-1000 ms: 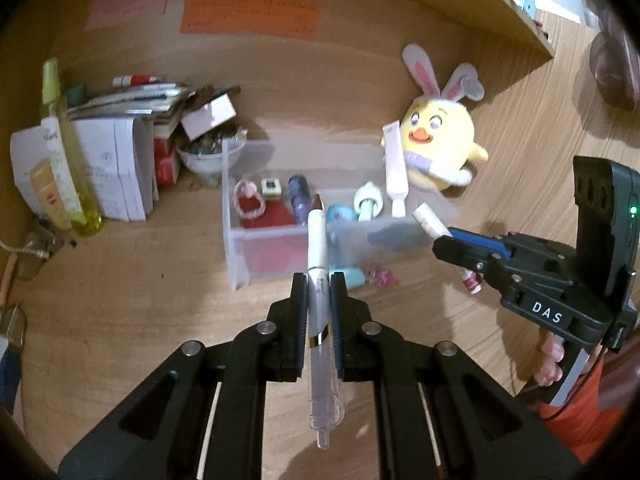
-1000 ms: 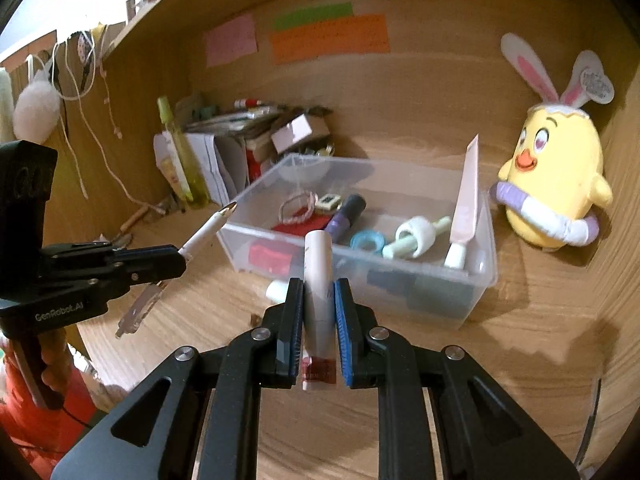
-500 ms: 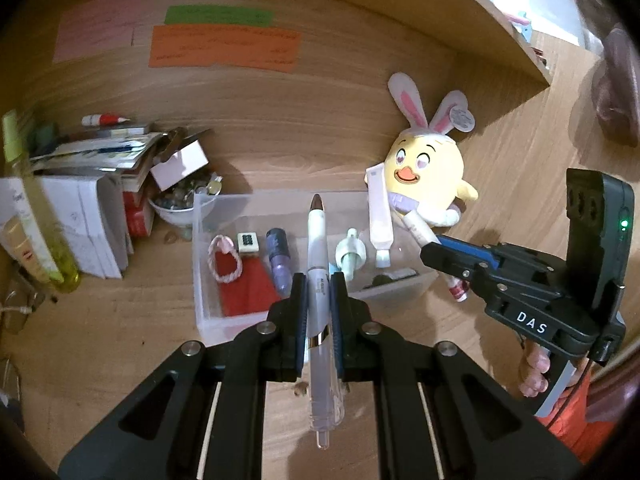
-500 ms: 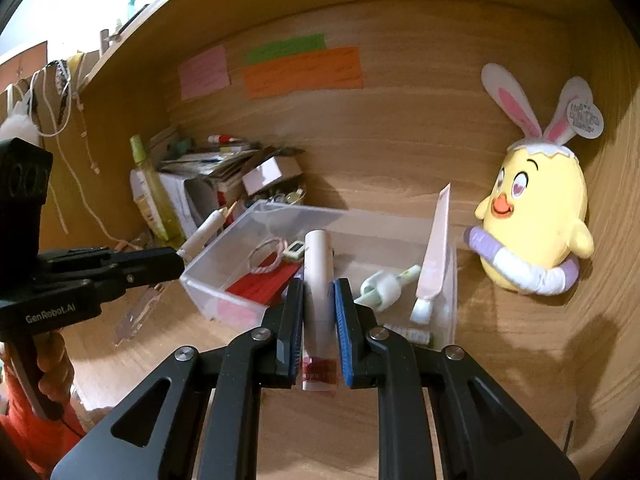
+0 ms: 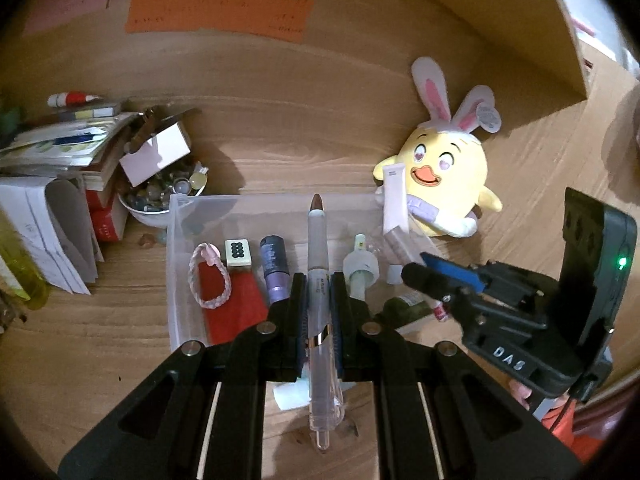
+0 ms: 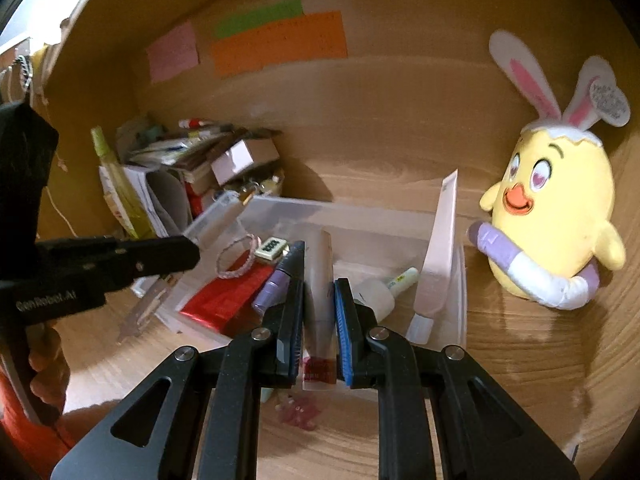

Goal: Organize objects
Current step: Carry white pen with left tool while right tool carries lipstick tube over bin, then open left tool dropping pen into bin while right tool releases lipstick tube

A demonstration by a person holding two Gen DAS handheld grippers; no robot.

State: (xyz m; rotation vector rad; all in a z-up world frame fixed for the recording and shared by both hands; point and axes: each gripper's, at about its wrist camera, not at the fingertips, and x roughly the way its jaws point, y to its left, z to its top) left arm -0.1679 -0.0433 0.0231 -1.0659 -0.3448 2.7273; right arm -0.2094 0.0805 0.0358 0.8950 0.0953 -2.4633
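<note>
Now, left tongs [image 5: 318,304]: clamped on a white pen [image 5: 318,248], whose brown tip points forward over the clear plastic box [image 5: 176,216]; probably it is held along the fingers so that it can slide lengthwise into the box.
Right tongs [image 6: 319,316]: clamped on a small pale tube [image 6: 320,276] with a red end near the camera; it hangs above the front wall of the same box, apparently for the same reason.
Box: it stands on the tabletop close to the back wall, between the paper pile and the toy.
Box contents: a red pouch [image 5: 236,300], a braided pink bracelet [image 5: 210,276], a white tile with dots [image 5: 239,253], a purple lipstick [image 5: 275,268], a white cap with nozzle [image 5: 360,272], and a long pink tube [image 5: 394,196] leaning on the right wall.
Around: a yellow chick plush [image 5: 444,184] with rabbit ears at the right, a bowl of small beads [image 5: 164,196] and stacked papers [image 5: 52,160] at the left.
In the way: the box is already crowded, so free floor for two long things seems small; the leaning tube narrows the right side.
</note>
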